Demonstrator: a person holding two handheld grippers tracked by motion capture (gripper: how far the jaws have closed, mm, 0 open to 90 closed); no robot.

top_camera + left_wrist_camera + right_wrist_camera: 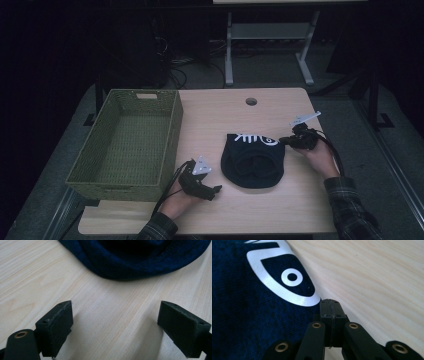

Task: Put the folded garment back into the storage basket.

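A dark navy garment [252, 160] with a white fish-bone print lies bunched on the wooden table [220, 115]. My left gripper [214, 191] rests low on the table just left of the garment's near edge. In the left gripper view it [115, 308] is open, with bare wood between the jaws and the garment's rolled hem [140, 262] just ahead. My right gripper [286, 141] sits at the garment's far right corner. In the right gripper view it [329, 303] is shut, its tips at the cloth's edge beside the white print [287, 282]. I see no cloth between the jaws.
A green woven basket [171, 135], empty, stands on the table's left side, close to my left hand. A round cable hole [251, 101] is near the table's far edge. Another table's white legs [229, 55] stand on the floor beyond.
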